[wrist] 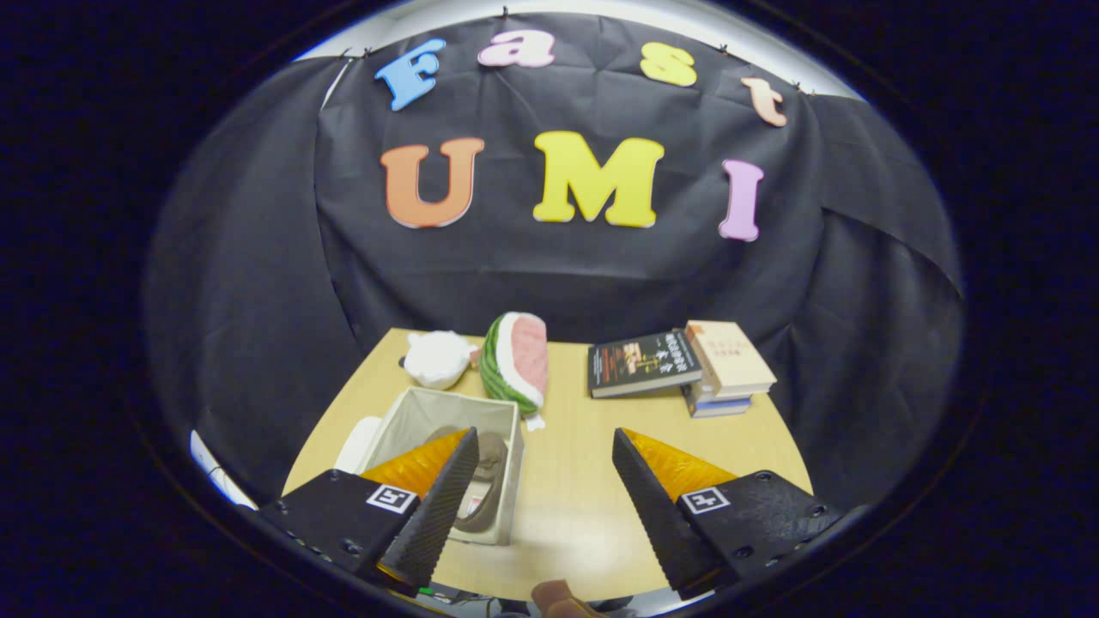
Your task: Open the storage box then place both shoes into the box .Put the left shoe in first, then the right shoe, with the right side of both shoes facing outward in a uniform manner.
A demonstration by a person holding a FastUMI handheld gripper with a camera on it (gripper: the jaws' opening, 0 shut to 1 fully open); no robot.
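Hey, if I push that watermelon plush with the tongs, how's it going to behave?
The watermelon plush looks soft and stuffed, so it would probably squash and slide rather than roll. It stands on edge beside the box, so a push may well tip it over. It is likely light for its size. The tongs are open, with nothing between them, well short of it.

Black cloth [549, 266] draped the booth's back and sides. A light wooden table [575, 481] stood in front, its near surface catching a soft glare.
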